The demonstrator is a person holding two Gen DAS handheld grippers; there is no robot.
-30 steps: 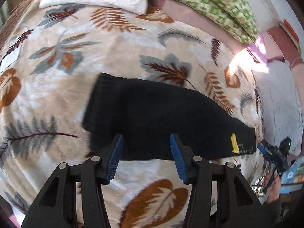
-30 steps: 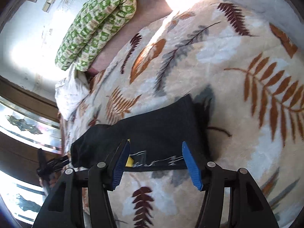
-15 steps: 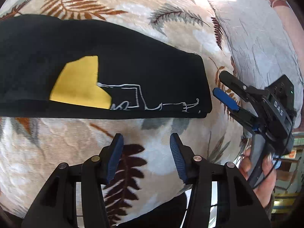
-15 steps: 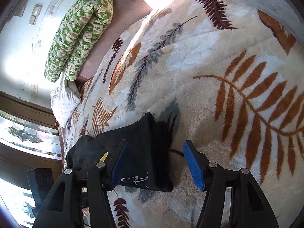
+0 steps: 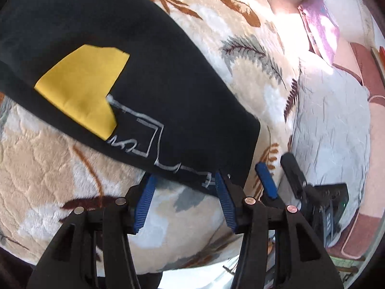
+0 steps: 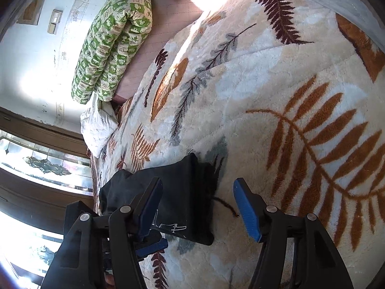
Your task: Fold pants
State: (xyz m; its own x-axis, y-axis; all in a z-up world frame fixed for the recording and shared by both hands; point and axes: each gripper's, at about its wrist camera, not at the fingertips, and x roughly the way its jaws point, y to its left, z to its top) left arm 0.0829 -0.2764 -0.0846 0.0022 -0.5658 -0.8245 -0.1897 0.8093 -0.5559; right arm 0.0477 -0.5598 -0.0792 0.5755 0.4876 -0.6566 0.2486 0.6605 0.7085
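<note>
Black pants (image 5: pixel 156 60) with a yellow patch (image 5: pixel 81 89) and white stitching lie flat on a leaf-print blanket (image 5: pixel 48 168). My left gripper (image 5: pixel 185 187) is open at the near edge of the pants' end, and the stitched hem lies just over its fingertips without being pinched. My right gripper (image 5: pixel 276 171) hovers close by, off the same end's corner. In the right wrist view the right gripper (image 6: pixel 198 197) is open, with the pants (image 6: pixel 178 192) corner between its fingers and the pads apart from the cloth. The other end of the pants is out of view.
A rolled green patterned quilt (image 6: pixel 115 43) and a white pillow (image 6: pixel 96 125) lie at the bed's far end. A pale grey quilt (image 5: pixel 332 132) and a purple cloth (image 5: pixel 320 24) sit beside the blanket. A glass-panelled wooden door (image 6: pixel 43 163) stands at the left.
My left gripper swept along the pants to the yellow-patch end, rolled, and came down to the hem. My right gripper shifted slightly, so the pants' corner now sits between its fingers.
</note>
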